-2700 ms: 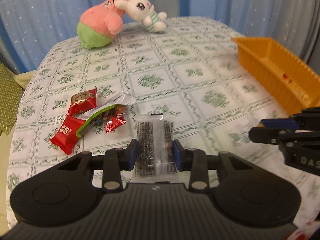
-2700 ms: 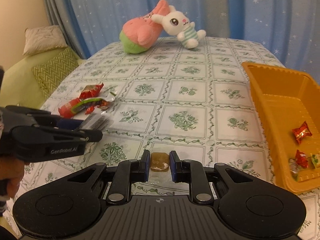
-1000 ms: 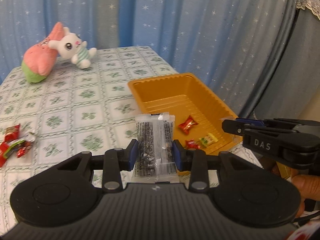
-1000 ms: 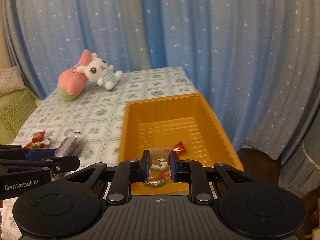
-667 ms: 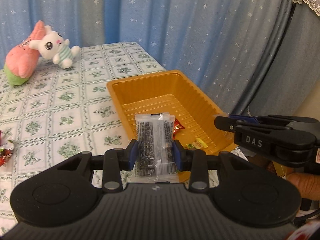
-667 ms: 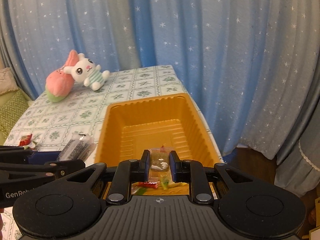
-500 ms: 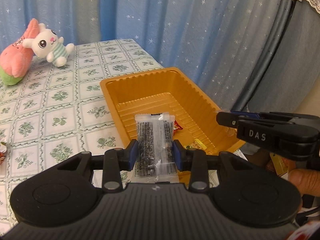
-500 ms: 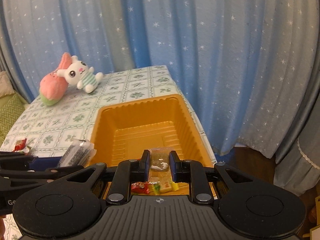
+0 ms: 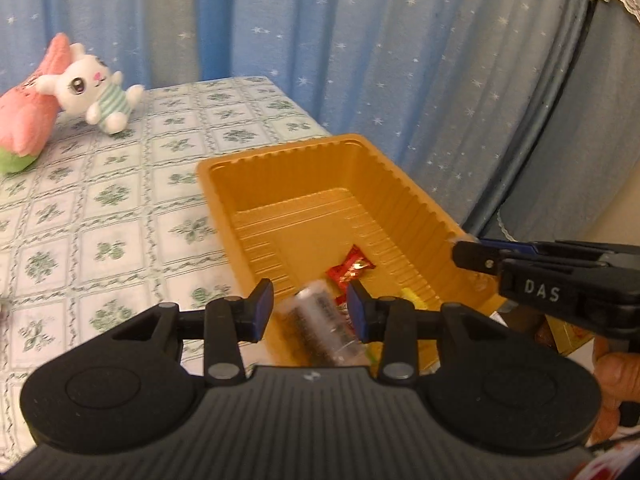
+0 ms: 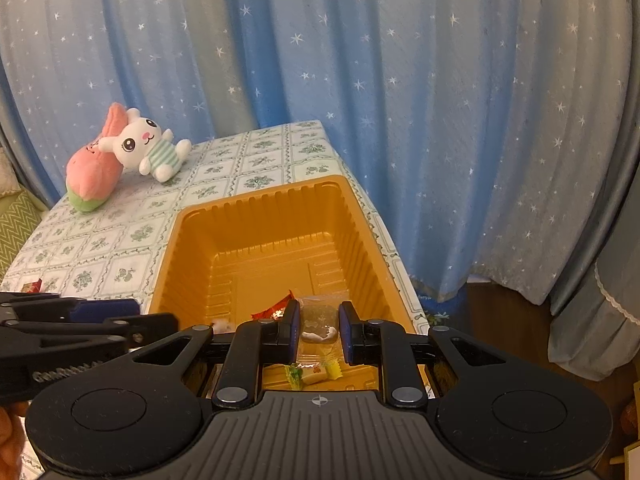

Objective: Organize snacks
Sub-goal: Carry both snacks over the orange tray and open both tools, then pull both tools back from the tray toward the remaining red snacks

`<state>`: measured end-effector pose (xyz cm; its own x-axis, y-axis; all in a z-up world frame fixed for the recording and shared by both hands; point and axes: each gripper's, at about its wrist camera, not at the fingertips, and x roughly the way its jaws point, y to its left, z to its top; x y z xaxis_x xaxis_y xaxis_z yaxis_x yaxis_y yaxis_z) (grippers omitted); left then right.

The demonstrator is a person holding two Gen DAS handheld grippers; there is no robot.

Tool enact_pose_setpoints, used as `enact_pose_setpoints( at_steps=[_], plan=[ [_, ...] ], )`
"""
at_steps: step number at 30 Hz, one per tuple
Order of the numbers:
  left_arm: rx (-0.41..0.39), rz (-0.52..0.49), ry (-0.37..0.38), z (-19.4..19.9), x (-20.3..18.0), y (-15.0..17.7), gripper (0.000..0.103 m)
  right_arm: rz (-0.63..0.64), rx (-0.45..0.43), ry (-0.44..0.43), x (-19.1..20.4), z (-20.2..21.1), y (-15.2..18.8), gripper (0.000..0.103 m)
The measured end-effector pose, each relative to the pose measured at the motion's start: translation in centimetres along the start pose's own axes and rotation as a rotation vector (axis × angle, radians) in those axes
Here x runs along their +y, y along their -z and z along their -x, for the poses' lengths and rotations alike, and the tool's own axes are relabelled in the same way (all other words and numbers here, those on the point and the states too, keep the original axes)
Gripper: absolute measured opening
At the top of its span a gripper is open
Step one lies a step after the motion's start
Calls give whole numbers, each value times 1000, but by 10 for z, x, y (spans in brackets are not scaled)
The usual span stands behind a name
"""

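Observation:
An orange tray (image 9: 280, 160) (image 10: 256, 200) sits at the table's right edge. My left gripper (image 9: 310, 306) is open above its near end. A clear packet of dark seeds (image 9: 320, 328) is blurred, tilted and loose between the left fingers, dropping into the tray. My right gripper (image 10: 319, 330) is over the tray's near right side, its jaws slightly apart with a clear-wrapped brown candy (image 10: 318, 324) between them, loose or lightly held. A red candy (image 9: 350, 266) (image 10: 276, 308) and yellow-green sweets (image 10: 312, 374) lie in the tray.
A pink plush (image 10: 92, 172) and a white bunny plush (image 10: 148, 148) lie at the table's far left. A red snack (image 10: 34, 286) lies on the tablecloth at the left. Blue star curtains hang behind. The floor drops off right of the tray.
My left gripper has opened and let go of the seed packet, which tips and falls toward the tray. My right gripper's jaws have widened around the candy. Both grippers moved further over the tray.

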<state>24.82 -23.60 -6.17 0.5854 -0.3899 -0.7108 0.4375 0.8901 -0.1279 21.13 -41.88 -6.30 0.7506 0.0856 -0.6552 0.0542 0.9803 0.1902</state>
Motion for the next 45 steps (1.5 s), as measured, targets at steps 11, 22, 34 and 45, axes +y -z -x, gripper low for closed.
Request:
enact_pose_setpoints(
  at_steps=[11,22,34,45],
  plan=[
    [-14,47,-41,23,25,15,42,-53,0,-94,5,-6,-7,21],
    [-24,65,-70,53,35,30,50,-111,-14,-74,4,13,-6,23],
    [-62,112,-103,120,53,59,53,-107,-4,-51,42,71,29,23],
    [-94,147,-158,181,85,90,59,3,11,-98,115,107,60,23]
  ],
)
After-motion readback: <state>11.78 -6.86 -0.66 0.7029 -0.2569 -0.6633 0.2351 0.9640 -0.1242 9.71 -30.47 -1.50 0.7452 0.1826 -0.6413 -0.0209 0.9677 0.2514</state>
